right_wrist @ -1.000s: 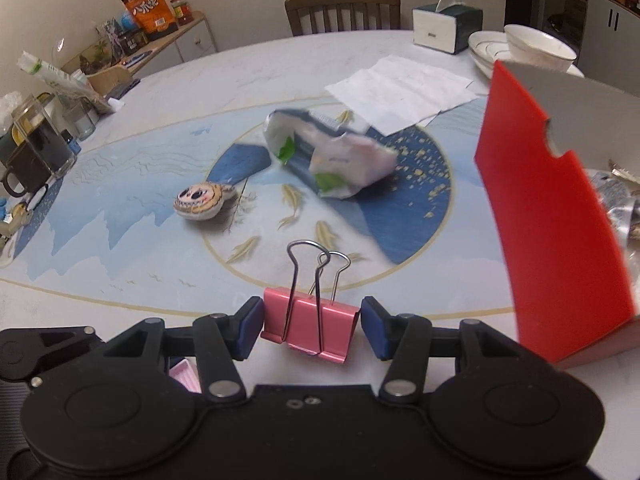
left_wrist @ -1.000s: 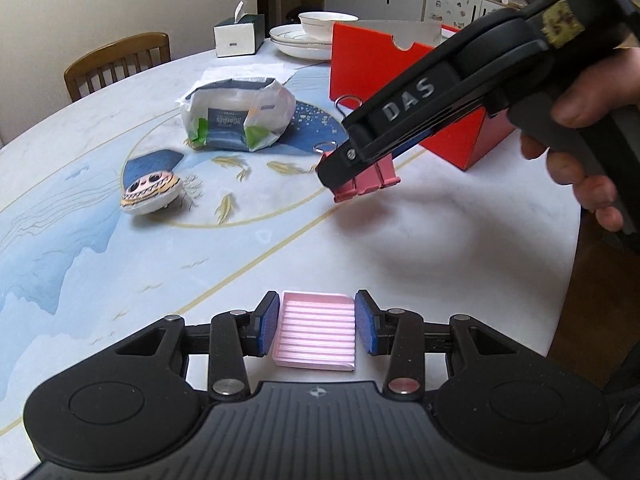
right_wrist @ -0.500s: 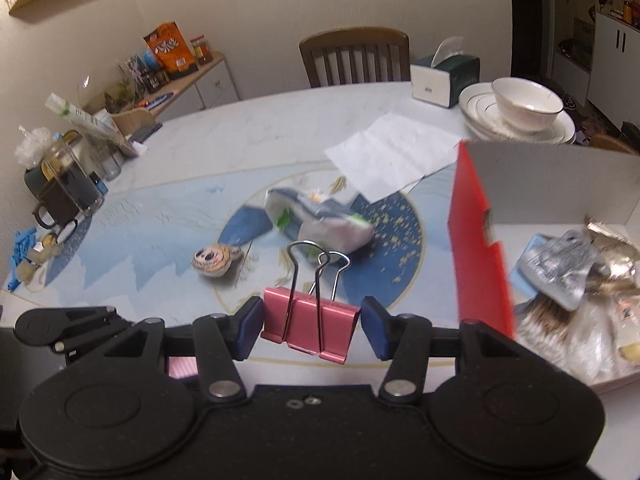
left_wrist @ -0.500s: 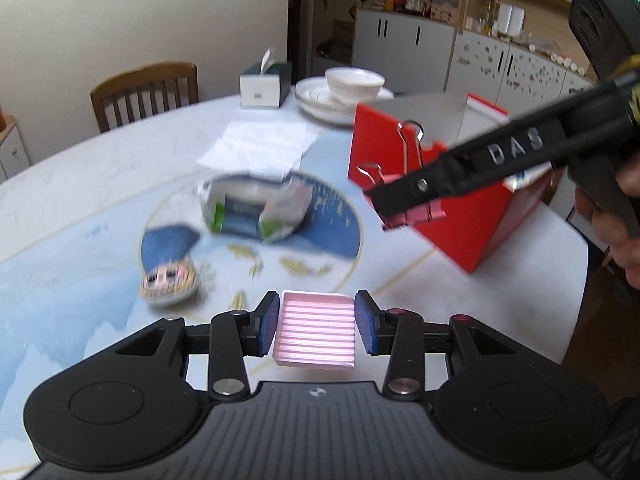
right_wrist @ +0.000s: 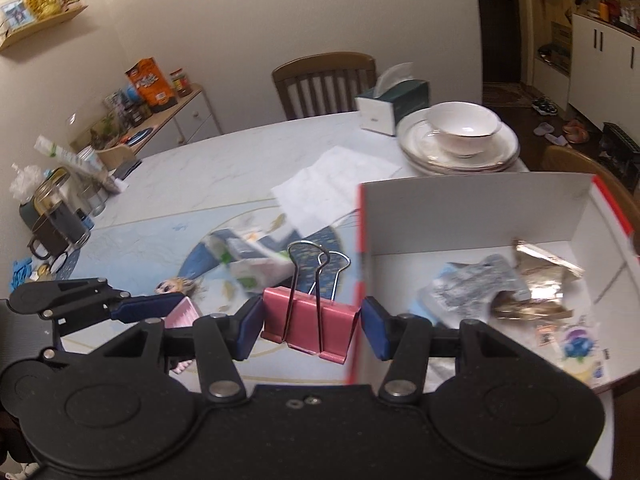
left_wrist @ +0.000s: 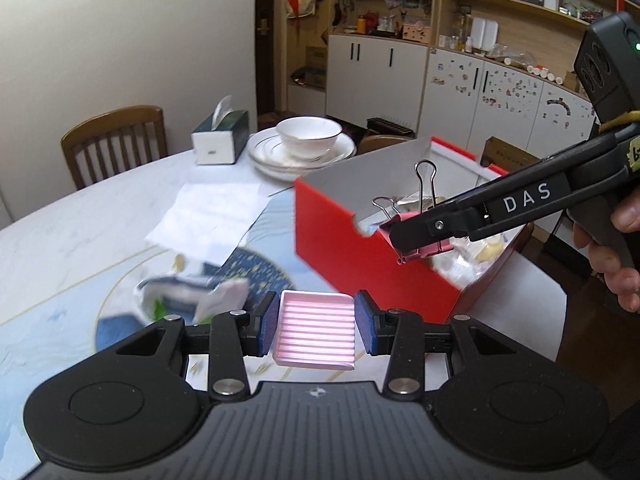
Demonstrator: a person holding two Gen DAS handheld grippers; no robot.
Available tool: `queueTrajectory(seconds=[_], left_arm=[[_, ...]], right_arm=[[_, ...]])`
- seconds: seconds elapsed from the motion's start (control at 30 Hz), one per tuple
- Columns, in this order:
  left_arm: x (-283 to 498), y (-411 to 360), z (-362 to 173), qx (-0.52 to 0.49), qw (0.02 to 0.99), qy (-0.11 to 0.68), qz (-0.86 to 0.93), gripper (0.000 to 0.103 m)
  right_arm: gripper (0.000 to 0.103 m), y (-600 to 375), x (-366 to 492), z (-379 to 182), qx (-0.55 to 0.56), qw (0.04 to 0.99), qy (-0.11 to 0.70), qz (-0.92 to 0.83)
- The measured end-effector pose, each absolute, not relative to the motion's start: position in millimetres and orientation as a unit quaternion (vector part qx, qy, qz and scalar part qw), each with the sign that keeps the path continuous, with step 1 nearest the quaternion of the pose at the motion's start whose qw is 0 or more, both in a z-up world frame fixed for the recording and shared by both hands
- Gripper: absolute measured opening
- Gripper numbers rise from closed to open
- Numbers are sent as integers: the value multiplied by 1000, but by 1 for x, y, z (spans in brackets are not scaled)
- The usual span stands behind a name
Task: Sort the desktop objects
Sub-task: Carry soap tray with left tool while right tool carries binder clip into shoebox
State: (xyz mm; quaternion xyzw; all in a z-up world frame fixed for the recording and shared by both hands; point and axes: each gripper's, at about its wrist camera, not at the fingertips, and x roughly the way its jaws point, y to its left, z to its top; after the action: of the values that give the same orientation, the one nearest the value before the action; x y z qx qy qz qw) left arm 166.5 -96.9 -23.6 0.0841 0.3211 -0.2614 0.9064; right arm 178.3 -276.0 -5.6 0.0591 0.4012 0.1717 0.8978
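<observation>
My left gripper is shut on a pink ribbed block, held in the air over the table. My right gripper is shut on a pink binder clip with its wire handles standing up. In the left wrist view the right gripper and the binder clip hang over the near corner of the red box. The red box is open, white inside, and holds several wrappers and packets. In the right wrist view the left gripper with the pink block sits low at the left.
On the table lie a crumpled white and green packet, a small round toy, a sheet of paper, a tissue box and a bowl on stacked plates. A chair stands behind; jars and a glass pot stand far left.
Both grippers have risen and moved toward the red box with their loads. The binder clip now hangs over the box's near corner. Both grips are unchanged.
</observation>
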Motion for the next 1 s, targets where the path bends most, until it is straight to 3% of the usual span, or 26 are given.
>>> queueTrajectory(seconds=[1.0], left_arm=[[218, -248, -20, 141, 890, 319, -293, 39]], right_arm=[[52, -406, 193, -31, 55, 894, 415, 159]])
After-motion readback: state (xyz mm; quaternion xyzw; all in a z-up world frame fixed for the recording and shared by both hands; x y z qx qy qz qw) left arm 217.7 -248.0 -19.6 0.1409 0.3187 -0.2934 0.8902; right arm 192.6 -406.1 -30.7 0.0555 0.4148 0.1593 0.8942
